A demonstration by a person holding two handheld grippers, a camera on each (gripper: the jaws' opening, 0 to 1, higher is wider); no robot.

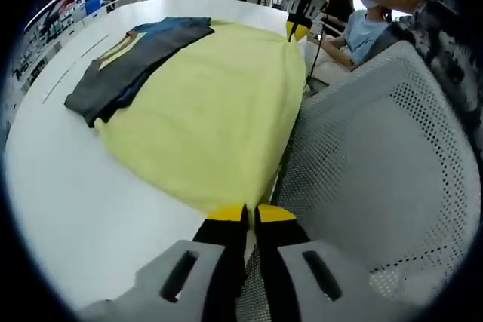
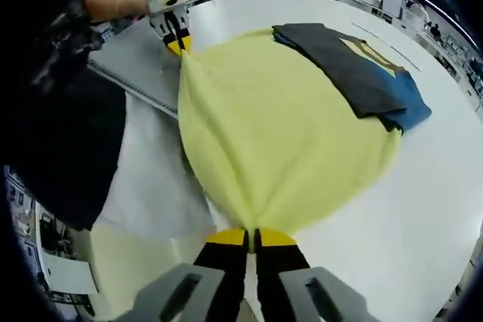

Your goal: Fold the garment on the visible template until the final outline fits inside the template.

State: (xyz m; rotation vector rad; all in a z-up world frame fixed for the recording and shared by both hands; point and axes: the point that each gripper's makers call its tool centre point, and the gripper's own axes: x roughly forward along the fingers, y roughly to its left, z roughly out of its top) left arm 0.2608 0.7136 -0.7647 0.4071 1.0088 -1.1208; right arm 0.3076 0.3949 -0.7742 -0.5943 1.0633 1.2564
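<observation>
Grippers [image 1: 250, 215] [image 2: 251, 236] both pinch yellow garment [image 1: 219, 111] corners.

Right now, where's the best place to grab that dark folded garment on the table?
Probably the dark folded garment's bare long edge on the white table, coming in low from the open table side; its other side overlaps the yellow garment, which both grippers pinch at corners.
</observation>
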